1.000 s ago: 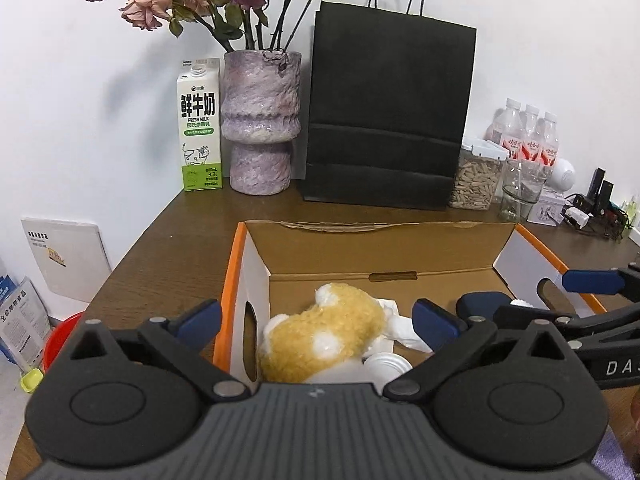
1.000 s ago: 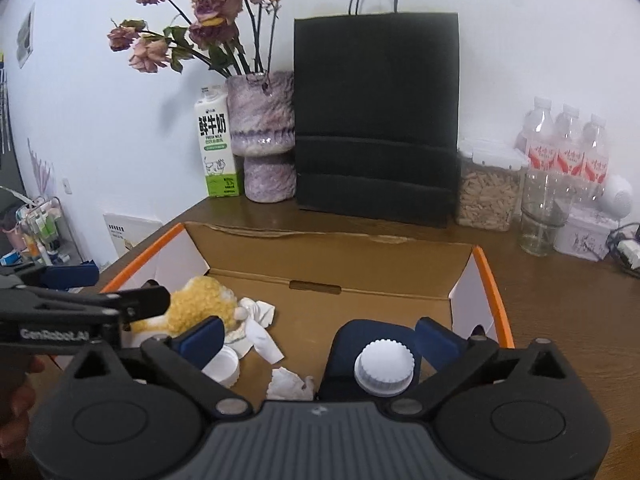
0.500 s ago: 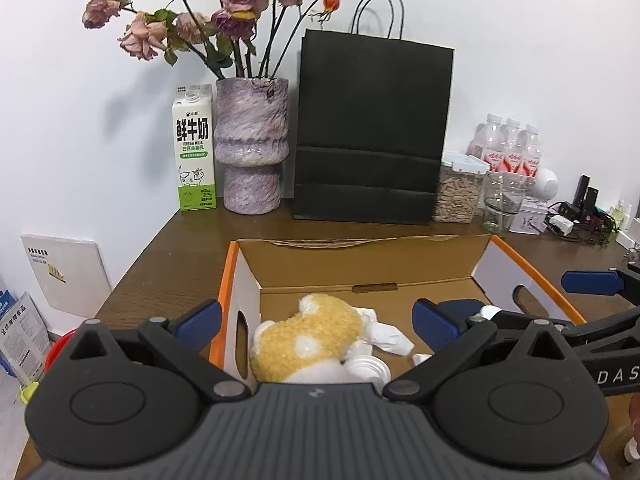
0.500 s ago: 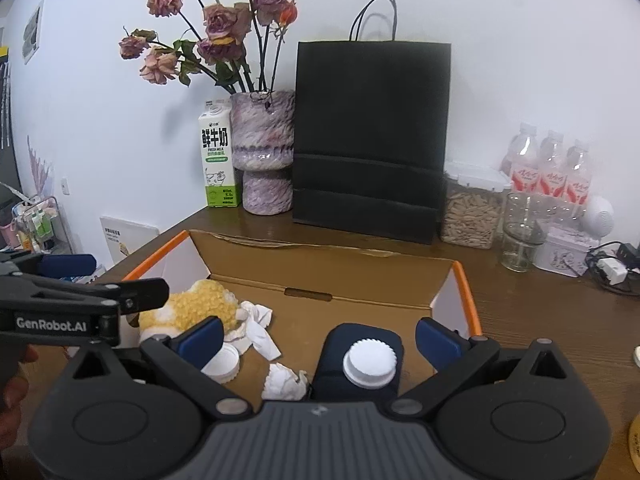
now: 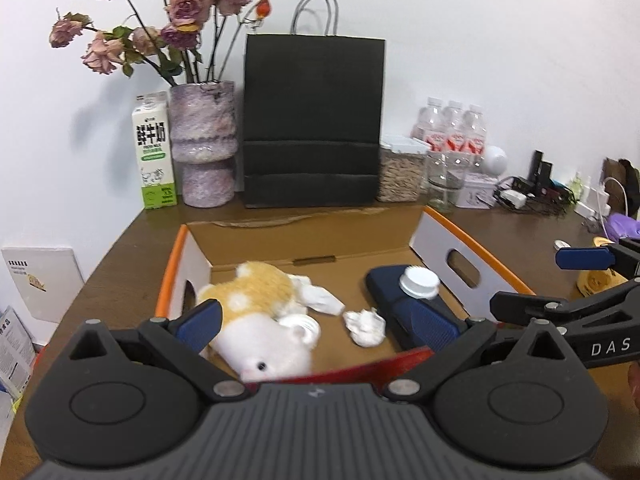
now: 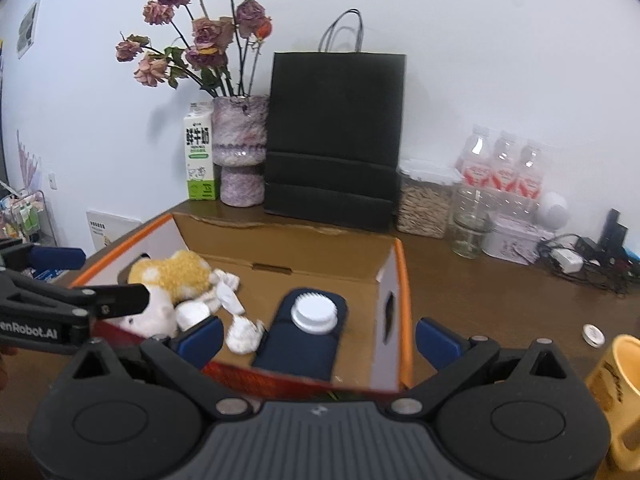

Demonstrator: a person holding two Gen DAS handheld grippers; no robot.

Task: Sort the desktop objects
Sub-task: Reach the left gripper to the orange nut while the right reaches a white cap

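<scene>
The setting was a home desk against a white wall. A vase of dried roses (image 5: 202, 142), milk carton (image 5: 154, 152) and bottled water (image 6: 500, 168) stood on the wooden desktop (image 6: 480, 280).

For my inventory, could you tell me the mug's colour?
Yellow mug, clearest in the right wrist view.

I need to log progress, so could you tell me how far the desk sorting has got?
Done: the plush toy, navy bottle and crumpled tissues lie in the cardboard box. In hand: nothing; both grippers are open. Left: the yellow mug and small round tin.
</scene>
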